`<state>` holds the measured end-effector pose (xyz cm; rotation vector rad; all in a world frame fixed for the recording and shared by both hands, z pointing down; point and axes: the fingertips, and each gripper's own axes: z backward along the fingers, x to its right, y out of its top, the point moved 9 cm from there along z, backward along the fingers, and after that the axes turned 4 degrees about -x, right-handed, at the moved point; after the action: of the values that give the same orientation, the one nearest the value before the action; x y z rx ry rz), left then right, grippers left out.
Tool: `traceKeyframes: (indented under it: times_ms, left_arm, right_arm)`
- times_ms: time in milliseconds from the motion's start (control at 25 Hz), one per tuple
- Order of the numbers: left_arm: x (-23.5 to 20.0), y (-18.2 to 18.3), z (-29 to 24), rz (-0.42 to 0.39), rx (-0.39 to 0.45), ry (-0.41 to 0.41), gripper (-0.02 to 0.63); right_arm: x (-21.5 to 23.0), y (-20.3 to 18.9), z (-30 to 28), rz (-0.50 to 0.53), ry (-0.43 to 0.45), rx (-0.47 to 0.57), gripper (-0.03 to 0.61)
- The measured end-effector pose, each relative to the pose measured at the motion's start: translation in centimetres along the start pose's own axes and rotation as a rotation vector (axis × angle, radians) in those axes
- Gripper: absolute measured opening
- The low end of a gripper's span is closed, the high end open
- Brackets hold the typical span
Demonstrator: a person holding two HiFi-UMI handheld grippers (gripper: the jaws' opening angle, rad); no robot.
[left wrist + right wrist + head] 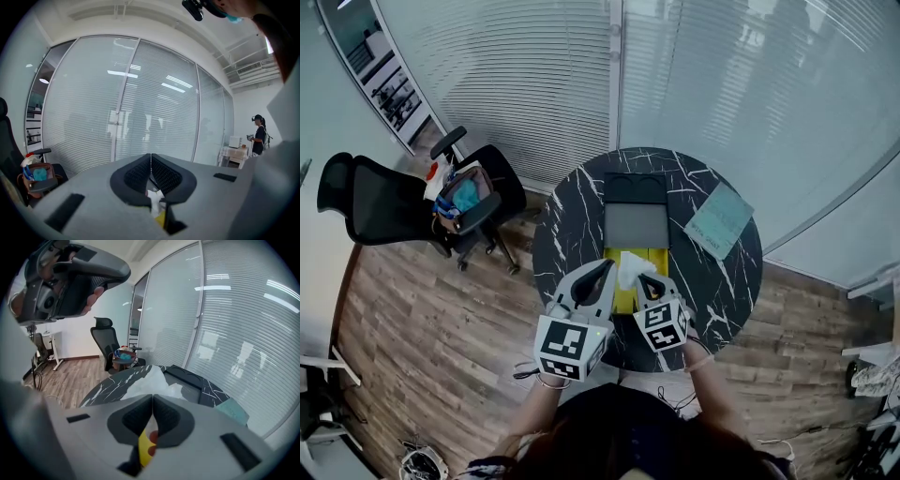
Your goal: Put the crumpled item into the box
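Observation:
The crumpled item (pixel 631 265) is a white, filmy wrapper with a yellow part (pixel 625 292), low over the round black marble table (pixel 572 225). My right gripper (pixel 649 279) (pixel 153 401) is shut on it: the yellow, red-spotted part (pixel 143 444) sits between the jaws and the white film (pixel 150 380) bulges past the tips. My left gripper (pixel 605 270) (pixel 151 161) is just left of the wrapper, pads pressed together, with a bit of white and yellow showing below them. The open black box (pixel 636 225) (pixel 187 380) lies right beyond the wrapper.
A teal notebook (pixel 719 218) (pixel 233 411) lies on the table's right side. A black office chair (pixel 375 202) (pixel 105 341) with a bag (pixel 461 197) stands on the wood floor at the left. Glass walls with blinds close off the far side. A person (pixel 258 136) stands far off.

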<state>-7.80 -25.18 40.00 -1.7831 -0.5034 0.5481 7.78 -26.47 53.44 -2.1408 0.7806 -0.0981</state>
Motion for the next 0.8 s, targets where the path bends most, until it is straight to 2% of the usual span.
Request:
traceKeyframes:
  times_ms: [800]
  left_arm:
    - [-0.3, -0.4, -0.2, 0.0, -0.021, 0.011, 0.028]
  right_arm:
    - [-0.5, -2.8, -3.6, 0.06, 0.056, -0.118, 0.026]
